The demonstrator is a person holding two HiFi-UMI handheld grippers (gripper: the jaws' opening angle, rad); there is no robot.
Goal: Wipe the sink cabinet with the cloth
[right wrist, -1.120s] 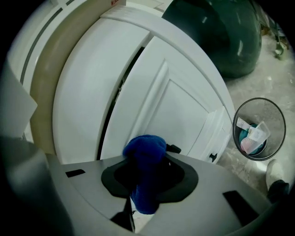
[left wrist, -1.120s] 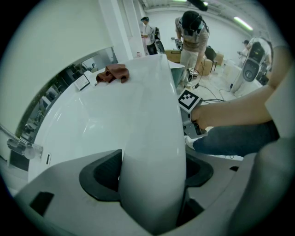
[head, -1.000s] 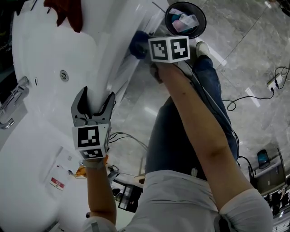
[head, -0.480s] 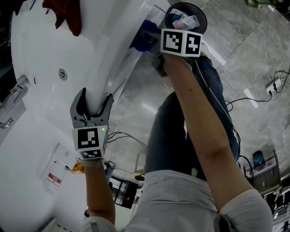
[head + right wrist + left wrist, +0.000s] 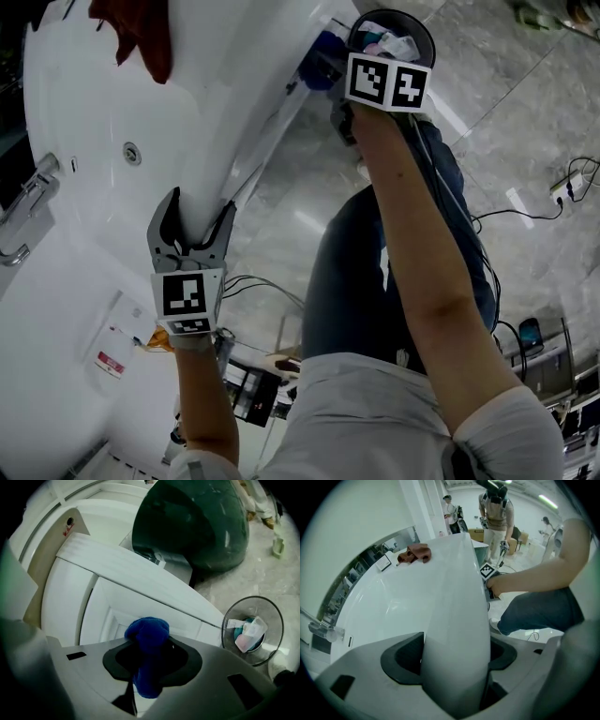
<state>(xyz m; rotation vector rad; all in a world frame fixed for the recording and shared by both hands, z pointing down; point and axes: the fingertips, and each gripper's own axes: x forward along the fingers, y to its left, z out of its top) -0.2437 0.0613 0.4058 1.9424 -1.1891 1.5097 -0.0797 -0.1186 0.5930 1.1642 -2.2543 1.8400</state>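
Right hand-held gripper (image 5: 149, 667) slid cloth (image 5: 146, 632) along cabinet (image 5: 140, 597); left (image 5: 457, 656) clamps rim (image 5: 454, 588).

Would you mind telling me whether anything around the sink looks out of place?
A crumpled brown rag lies loose at the far end of the sink top, while the right gripper holds the blue cloth. Nothing looks spilled or damaged.

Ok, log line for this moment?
left gripper: gripping sink rim | right gripper: holding blue cloth against cabinet door | phase: wiping
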